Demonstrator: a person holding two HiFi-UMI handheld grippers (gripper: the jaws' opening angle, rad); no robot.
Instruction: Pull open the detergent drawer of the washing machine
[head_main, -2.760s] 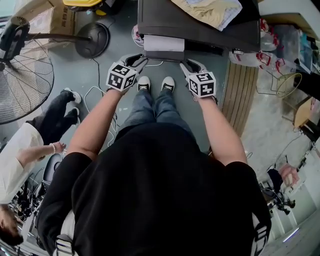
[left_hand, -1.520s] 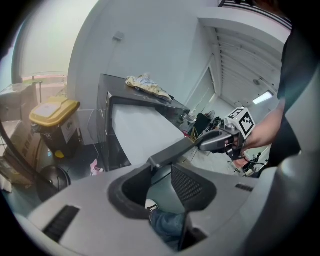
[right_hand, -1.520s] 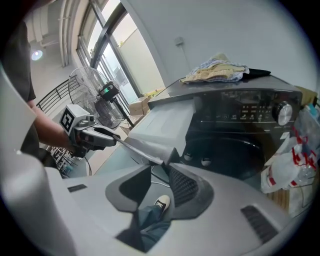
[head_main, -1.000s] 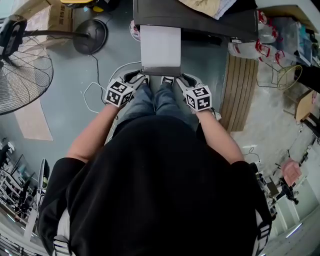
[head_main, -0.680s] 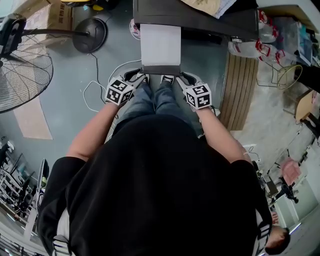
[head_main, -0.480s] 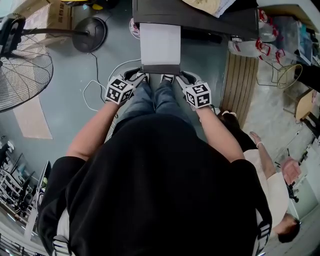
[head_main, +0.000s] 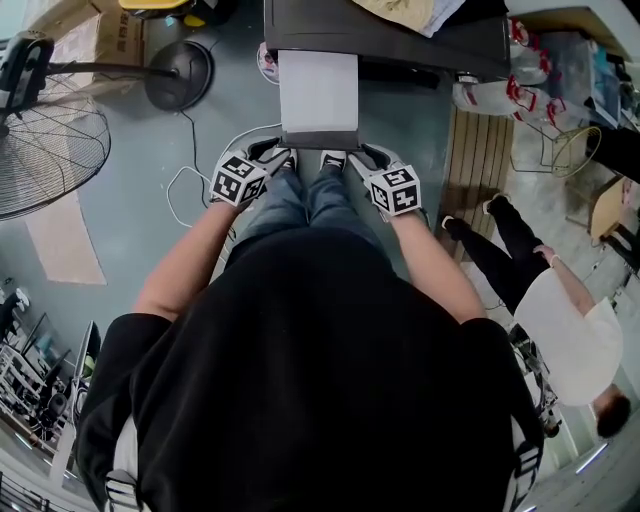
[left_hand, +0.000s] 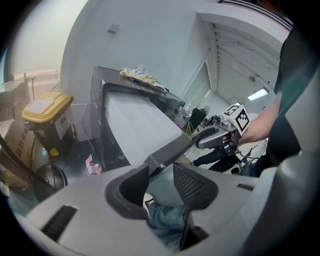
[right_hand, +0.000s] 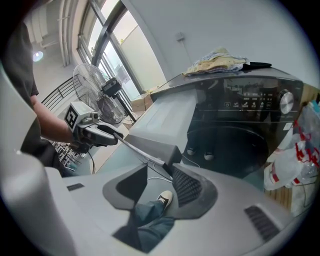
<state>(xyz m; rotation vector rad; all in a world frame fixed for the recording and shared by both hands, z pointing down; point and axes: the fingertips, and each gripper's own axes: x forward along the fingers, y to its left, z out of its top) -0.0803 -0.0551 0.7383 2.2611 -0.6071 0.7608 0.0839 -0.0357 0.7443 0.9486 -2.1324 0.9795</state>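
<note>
Head view: the washing machine (head_main: 400, 45) stands at the far edge, dark, with a cloth (head_main: 415, 10) on its top. The detergent drawer (head_main: 318, 92) juts out from the machine's left part toward the person, white top up, grey front panel nearest. Left gripper (head_main: 281, 151) sits at the panel's left end, right gripper (head_main: 362, 154) at its right end. A standing fan (head_main: 50, 150) is far left on the floor; a passer-by (head_main: 560, 320) is at the right. Left gripper view: the left gripper (left_hand: 161, 170) has its tongs closed down on the left end of the drawer's front panel, pinching it. The drawer (left_hand: 135, 125) slopes away to the machine (left_hand: 98, 130), and the right gripper (left_hand: 215, 137) holds the panel's other end. A yellow-lidded bin (left_hand: 47, 107) stands left of the machine. Right gripper view: the right gripper (right_hand: 161, 172) pinches the panel's right corner between its tongs. The drawer (right_hand: 165, 117) stands well out of the machine (right_hand: 240, 125); the left gripper (right_hand: 100, 134) is at the far end, with the fan (right_hand: 90, 85) behind it.
</note>
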